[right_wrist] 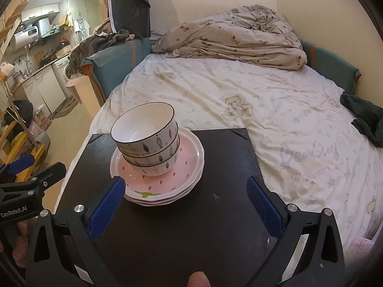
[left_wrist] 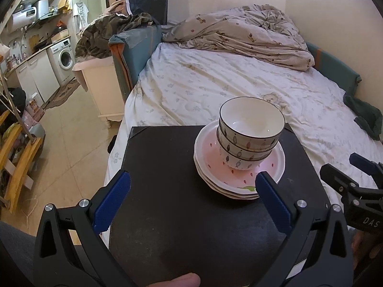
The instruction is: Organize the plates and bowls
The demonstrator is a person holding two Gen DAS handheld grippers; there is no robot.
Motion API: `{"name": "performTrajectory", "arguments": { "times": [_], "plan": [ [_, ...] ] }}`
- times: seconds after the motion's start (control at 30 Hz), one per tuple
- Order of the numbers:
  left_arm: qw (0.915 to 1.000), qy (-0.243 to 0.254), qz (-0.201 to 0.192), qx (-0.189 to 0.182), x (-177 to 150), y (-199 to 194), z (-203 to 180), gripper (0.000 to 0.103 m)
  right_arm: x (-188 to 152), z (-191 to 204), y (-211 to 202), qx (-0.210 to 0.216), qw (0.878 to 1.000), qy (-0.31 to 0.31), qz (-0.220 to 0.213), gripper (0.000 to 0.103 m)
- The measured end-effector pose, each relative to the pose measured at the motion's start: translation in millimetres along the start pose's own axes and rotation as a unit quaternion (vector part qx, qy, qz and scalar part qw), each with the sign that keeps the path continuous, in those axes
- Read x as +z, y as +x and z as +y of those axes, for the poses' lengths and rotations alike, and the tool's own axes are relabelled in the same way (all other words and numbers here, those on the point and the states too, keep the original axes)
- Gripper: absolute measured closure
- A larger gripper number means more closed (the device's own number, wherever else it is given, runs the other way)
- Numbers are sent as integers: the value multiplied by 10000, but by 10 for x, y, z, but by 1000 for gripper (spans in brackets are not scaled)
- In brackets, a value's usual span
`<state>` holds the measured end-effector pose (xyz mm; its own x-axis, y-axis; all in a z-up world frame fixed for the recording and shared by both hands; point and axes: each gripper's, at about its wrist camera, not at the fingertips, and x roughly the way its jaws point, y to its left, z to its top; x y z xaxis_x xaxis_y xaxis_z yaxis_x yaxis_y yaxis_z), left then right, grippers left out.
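Three nested white bowls with a fish pattern and dark rims stand on a stack of three pink-and-white plates, on a black board lying on the bed. The same bowls and plates show in the right wrist view. My left gripper is open and empty, just short of the plates, its right finger near the plate rim. My right gripper is open and empty, its left finger close to the plate rim. Each gripper shows at the edge of the other's view.
The black board sits at the bed's near edge. The bed carries a crumpled quilt at the back and a dark green cloth at right. A pale nightstand and kitchen units stand to the left.
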<state>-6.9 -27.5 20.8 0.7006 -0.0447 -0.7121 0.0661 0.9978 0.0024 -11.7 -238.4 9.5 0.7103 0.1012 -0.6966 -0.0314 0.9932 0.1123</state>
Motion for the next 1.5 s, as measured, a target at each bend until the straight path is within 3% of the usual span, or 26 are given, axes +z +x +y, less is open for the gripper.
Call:
{"name": "performTrajectory", "arguments": {
  "times": [1.5],
  "plan": [
    [10000,-8,-2,30,12,1,13,0,-5,-11,42,23,10000,-22,56,0]
  ]
}}
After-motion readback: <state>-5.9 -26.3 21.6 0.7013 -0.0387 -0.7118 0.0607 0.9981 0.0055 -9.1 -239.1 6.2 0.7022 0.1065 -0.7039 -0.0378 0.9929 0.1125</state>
